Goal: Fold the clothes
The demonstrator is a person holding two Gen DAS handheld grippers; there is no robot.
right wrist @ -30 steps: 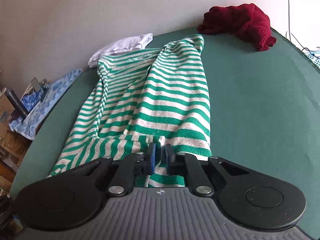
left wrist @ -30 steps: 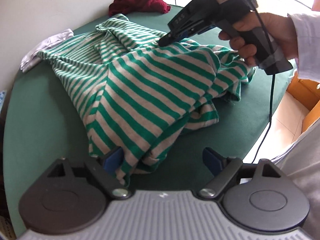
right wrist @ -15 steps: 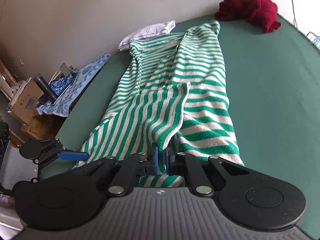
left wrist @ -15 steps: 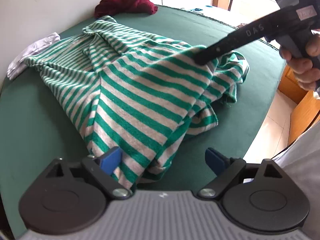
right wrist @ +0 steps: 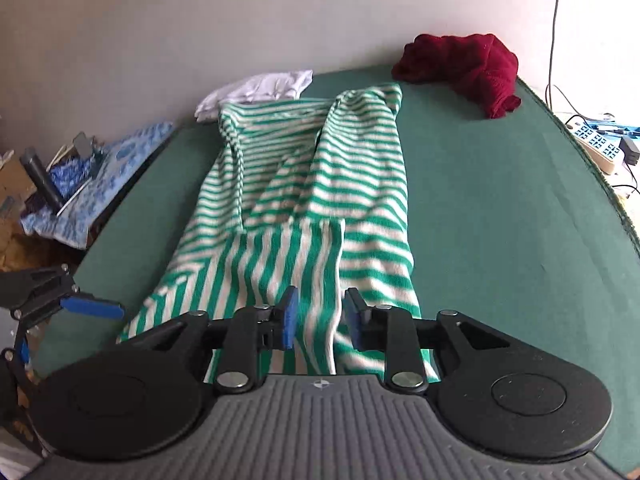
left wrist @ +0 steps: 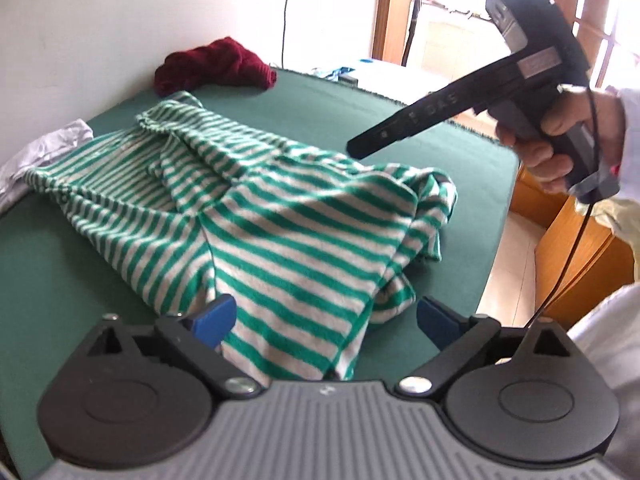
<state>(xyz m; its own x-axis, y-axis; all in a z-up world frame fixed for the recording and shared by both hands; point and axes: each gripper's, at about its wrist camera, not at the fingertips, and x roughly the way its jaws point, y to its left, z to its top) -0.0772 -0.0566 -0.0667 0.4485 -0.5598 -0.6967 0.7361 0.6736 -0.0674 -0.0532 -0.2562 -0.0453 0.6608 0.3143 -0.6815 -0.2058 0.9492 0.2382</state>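
The striped shirt lay partly folded on the green desk, straight ahead of both grippers. The left gripper was opening, its blue pads wide apart; the shirt's near hem lay between and below them, and neither pad pressed on it. The right gripper was opening too, with a folded flap of the shirt lying in the gap between its blue pads, free of both. In the left wrist view the right gripper hung above the shirt's far-right edge, held by a hand in a white sleeve. In the right wrist view the left gripper showed at the left edge, beside the shirt's left corner. Beyond the shirt, far ahead of both grippers, sat a dark red garment and a white cloth, the cloth touching the shirt's far end. No container was visible on the desk.
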